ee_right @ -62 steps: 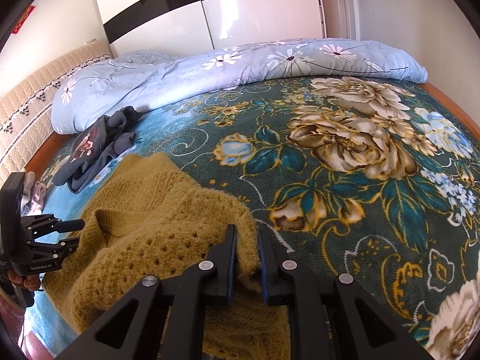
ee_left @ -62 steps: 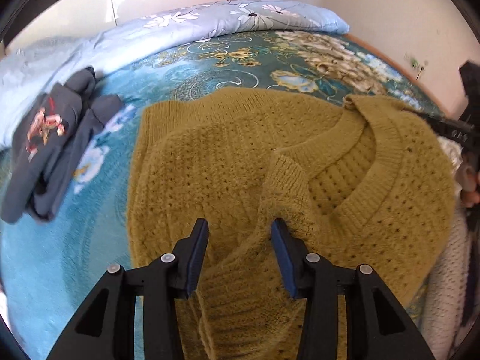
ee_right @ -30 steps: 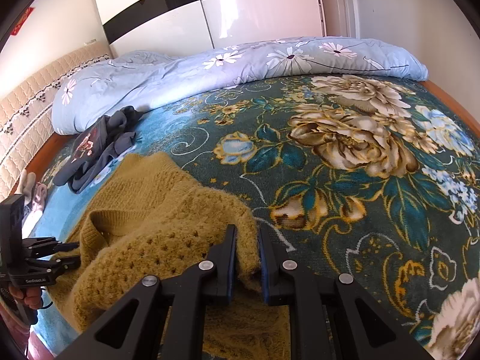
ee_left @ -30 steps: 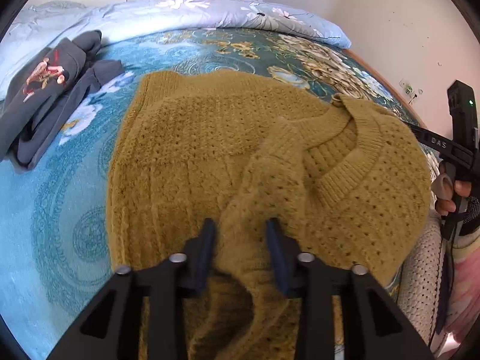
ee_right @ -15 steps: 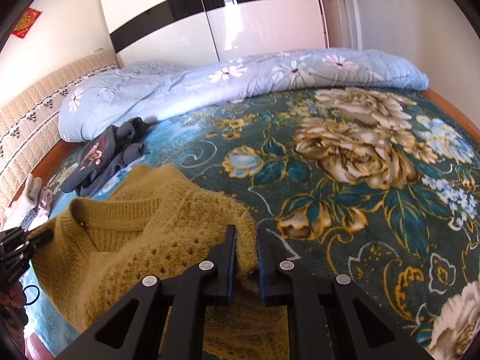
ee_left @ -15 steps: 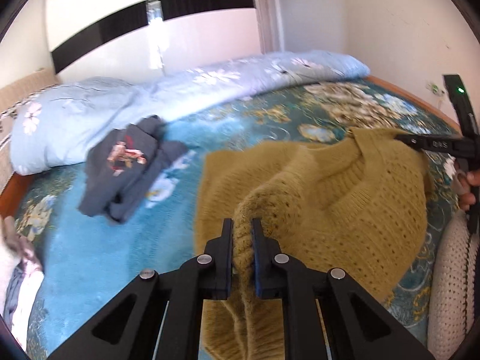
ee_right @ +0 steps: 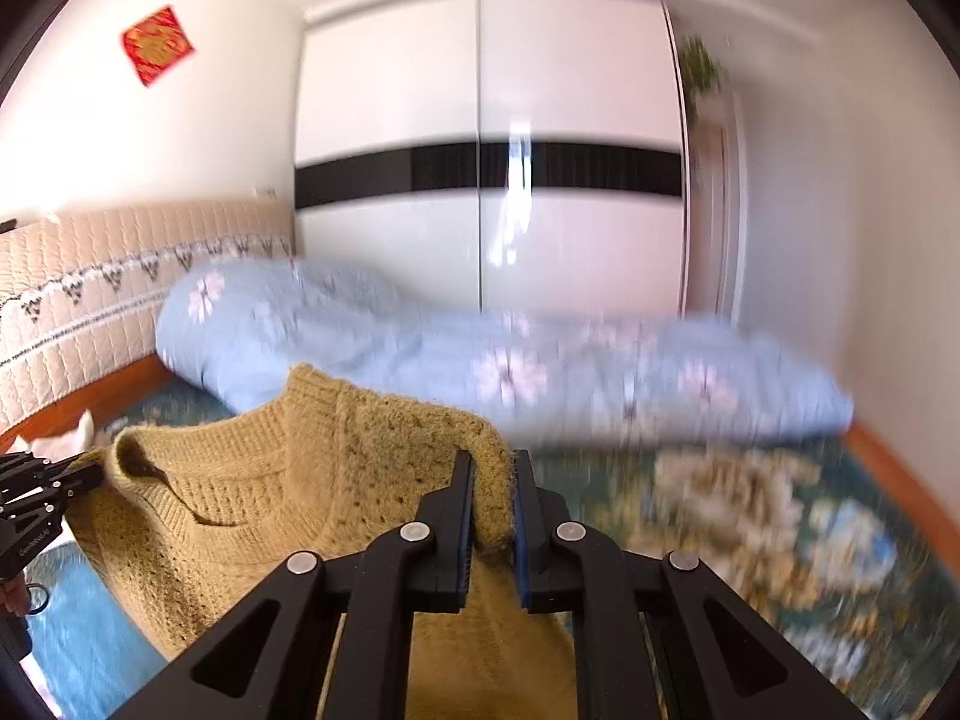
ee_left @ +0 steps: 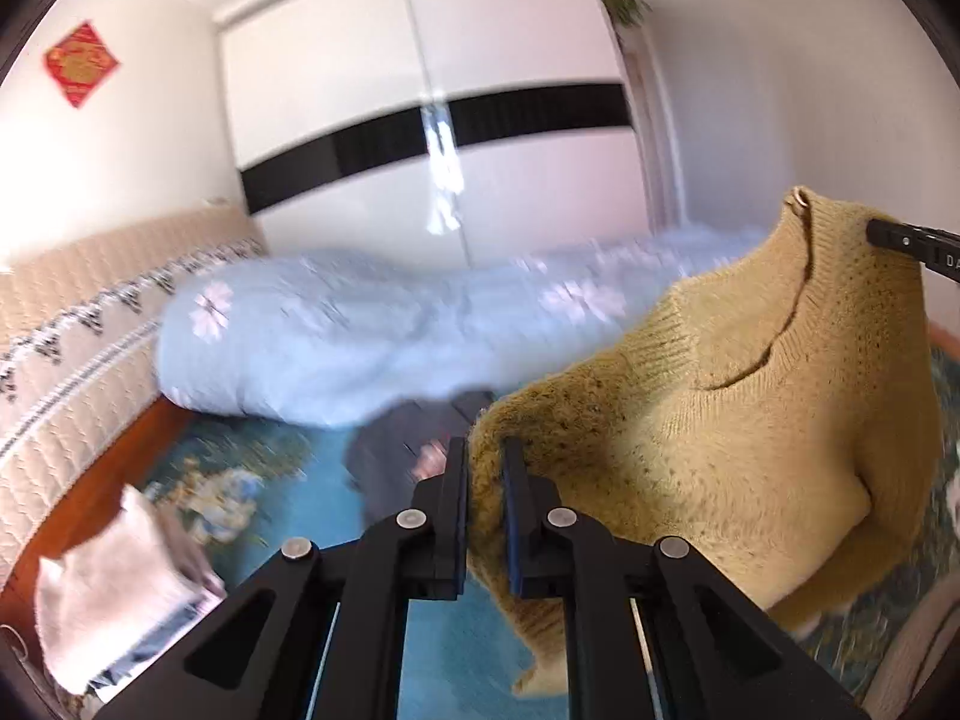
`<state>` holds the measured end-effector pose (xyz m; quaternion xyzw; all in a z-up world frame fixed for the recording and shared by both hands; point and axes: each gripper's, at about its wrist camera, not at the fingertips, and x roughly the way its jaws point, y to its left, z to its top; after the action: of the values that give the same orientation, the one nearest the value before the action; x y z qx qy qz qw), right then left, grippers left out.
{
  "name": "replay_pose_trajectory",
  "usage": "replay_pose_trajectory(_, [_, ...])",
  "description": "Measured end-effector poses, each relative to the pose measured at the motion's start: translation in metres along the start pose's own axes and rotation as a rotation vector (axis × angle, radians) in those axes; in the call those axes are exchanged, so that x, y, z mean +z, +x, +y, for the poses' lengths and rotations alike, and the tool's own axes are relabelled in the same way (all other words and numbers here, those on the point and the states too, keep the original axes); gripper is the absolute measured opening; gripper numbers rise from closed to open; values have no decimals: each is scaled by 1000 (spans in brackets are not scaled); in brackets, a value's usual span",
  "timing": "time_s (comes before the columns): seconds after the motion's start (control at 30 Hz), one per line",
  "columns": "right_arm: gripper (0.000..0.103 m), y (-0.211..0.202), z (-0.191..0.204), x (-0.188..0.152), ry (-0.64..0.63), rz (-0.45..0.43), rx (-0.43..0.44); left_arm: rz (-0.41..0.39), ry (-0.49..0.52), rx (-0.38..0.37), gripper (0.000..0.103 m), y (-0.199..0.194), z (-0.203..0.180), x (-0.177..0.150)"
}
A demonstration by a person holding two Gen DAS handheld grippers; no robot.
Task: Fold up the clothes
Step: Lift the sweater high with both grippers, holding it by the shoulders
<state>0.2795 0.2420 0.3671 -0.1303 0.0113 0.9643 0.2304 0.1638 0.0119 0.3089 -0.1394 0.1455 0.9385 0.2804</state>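
Note:
A mustard yellow knit sweater [ee_left: 750, 420] hangs in the air above the bed, stretched between both grippers, neckline up. My left gripper [ee_left: 485, 456] is shut on one shoulder of it. My right gripper [ee_right: 492, 474] is shut on the other shoulder of the sweater [ee_right: 288, 510]. The right gripper's tip also shows at the right edge of the left wrist view [ee_left: 900, 240], and the left gripper shows at the left edge of the right wrist view [ee_right: 42, 492]. The sweater's lower part hangs out of sight below the fingers.
A dark grey garment [ee_left: 408, 450] lies on the teal floral bedspread [ee_right: 750, 528]. A rolled light-blue floral quilt [ee_right: 480, 372] lies along the bed's far side. A pale folded cloth [ee_left: 114, 600] sits at the left. A white wardrobe [ee_right: 480, 150] stands behind.
My left gripper closed on the sweater's shoulder, then both grippers lifted it off the bed. Both cameras tilted up from the bedspread to the wardrobe.

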Motion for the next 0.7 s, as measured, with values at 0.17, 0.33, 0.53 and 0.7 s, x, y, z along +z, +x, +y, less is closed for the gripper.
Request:
replay_pose_trajectory(0.17, [11, -71, 35, 84, -53, -229, 5, -210, -49, 111, 9, -87, 46, 60])
replay_pose_trajectory(0.33, [11, -129, 65, 118, -90, -337, 55, -353, -54, 206, 8, -167, 74, 88])
replay_pose_trajectory(0.53, [11, -159, 100, 148, -137, -390, 132, -387, -35, 308, 8, -192, 111, 112])
replay_pose_trajectory(0.7, [11, -109, 131, 158, -175, -310, 185, -281, -12, 364, 8, -136, 142, 112])
